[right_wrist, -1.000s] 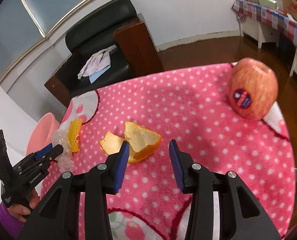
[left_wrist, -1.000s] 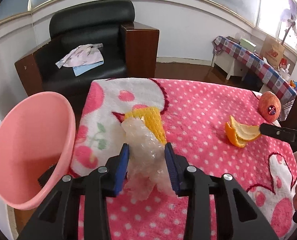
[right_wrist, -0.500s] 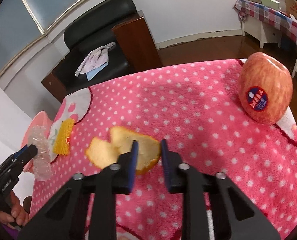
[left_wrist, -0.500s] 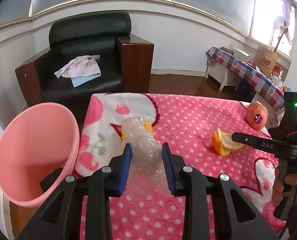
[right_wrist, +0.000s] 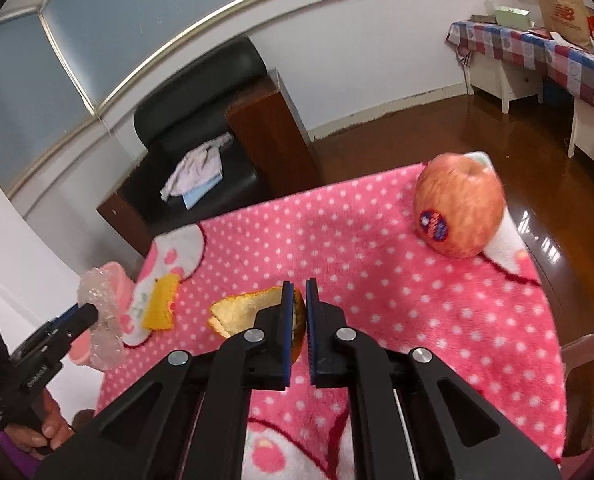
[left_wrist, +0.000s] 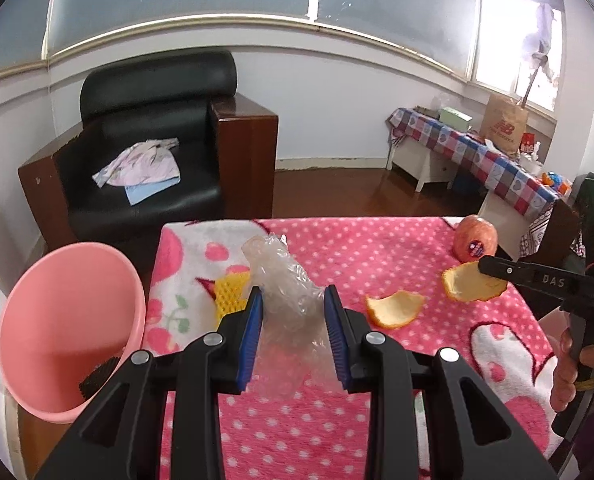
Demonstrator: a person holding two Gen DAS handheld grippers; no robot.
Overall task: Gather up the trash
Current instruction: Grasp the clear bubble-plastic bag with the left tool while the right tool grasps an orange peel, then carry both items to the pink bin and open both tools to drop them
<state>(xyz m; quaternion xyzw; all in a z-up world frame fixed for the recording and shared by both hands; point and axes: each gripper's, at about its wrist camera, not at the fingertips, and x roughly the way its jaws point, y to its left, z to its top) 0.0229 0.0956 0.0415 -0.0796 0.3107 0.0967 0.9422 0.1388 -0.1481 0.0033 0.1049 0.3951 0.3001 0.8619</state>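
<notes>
The left tool (left_wrist: 293, 322) pinches crumpled plastic wrap (left_wrist: 287, 280) lifted off the worktop (left_wrist: 377, 248), presumably bound for the pink bin (left_wrist: 71, 328) past its left edge. The right tool (right_wrist: 299, 322) clamps an orange peel (right_wrist: 253, 306); only the left view shows a second peel (left_wrist: 395, 310) lying loose. The apple (right_wrist: 459, 206) sits at the far right corner.

Readable markings:
- "DAS", white letters, on black arm of right gripper (left_wrist: 493, 270), seen from left wrist view.
- Red "NB" New Balance logo with an unreadable line of text beneath, on brown paper bag (left_wrist: 503, 124) on checked side table (left_wrist: 493, 160); same logo on bag in right wrist view.
- Blue oval sticker (right_wrist: 433, 225) on apple (right_wrist: 459, 204): print too small to read.
</notes>
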